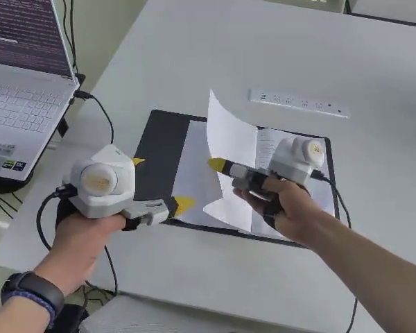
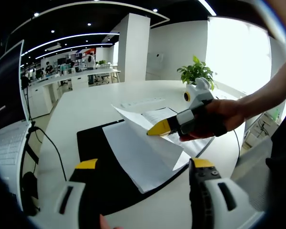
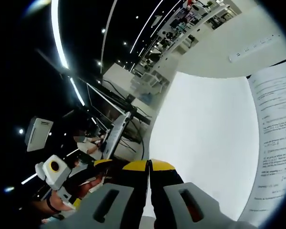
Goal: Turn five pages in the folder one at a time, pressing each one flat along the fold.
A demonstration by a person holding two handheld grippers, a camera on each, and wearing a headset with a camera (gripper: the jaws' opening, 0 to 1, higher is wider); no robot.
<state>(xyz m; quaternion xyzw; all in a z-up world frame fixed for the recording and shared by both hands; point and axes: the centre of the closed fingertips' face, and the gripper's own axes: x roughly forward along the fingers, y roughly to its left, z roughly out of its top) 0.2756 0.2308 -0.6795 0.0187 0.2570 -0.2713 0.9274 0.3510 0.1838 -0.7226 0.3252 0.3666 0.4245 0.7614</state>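
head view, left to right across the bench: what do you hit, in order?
laptop → left gripper, jaws open → right gripper, shut on the lifted page. The folder and power strip overlap these, so left out.

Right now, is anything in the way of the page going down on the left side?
Maybe the left gripper: it hangs open over the folder's left half, where the page held by the right gripper should land. Nothing else blocks it.
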